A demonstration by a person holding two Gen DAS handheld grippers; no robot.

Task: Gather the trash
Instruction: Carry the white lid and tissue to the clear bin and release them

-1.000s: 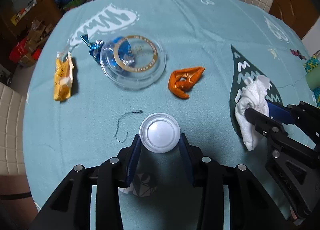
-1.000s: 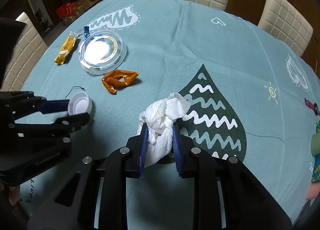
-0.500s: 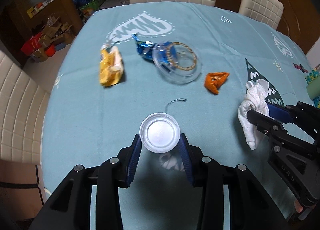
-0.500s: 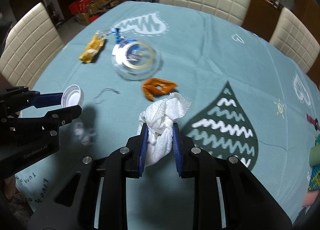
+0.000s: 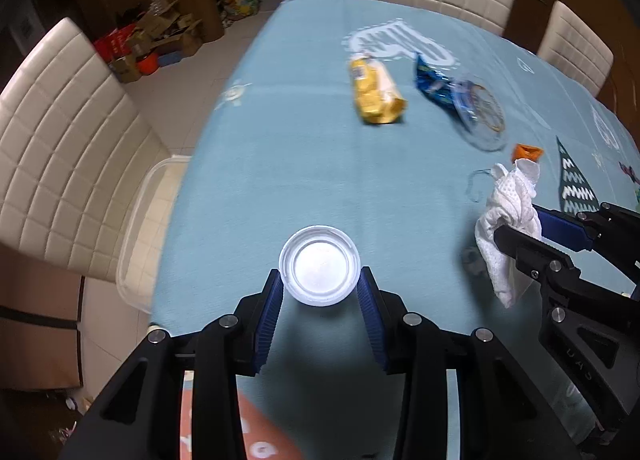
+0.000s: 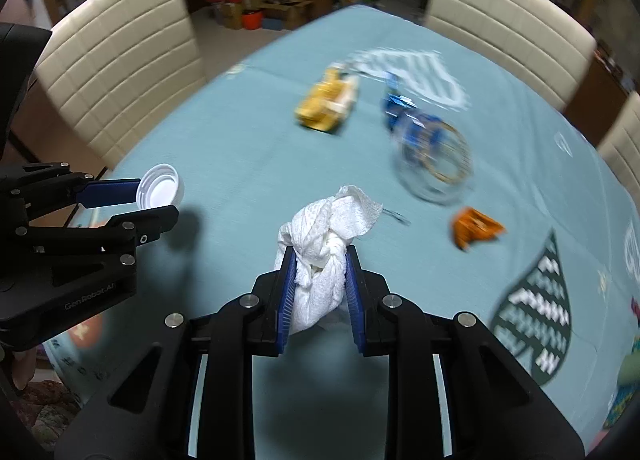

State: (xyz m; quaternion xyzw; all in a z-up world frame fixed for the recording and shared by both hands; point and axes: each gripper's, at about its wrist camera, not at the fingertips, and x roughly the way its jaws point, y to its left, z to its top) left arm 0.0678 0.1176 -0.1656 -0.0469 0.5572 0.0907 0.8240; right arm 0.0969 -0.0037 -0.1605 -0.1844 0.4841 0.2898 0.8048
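Carrying both pieces clear of the table [image 5: 304, 180], left gripper [image 5: 319, 292] clamps a white cap [image 5: 319, 271], right gripper [image 6: 319, 280] a crumpled tissue [image 6: 326, 236], probably bound for the blurred clear bin [image 5: 140, 228].

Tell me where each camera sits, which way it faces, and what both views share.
Left wrist: sits on the left claw, looking steeply down along its fingers at the white cap they grip and the teal tablecloth; the right claw shows at the right edge.
Right wrist: sits on the right claw, looking down at the crumpled tissue it grips; the left claw shows at left.
Shared: cap, tissue, yellow wrapper, clear lid, orange wrapper.
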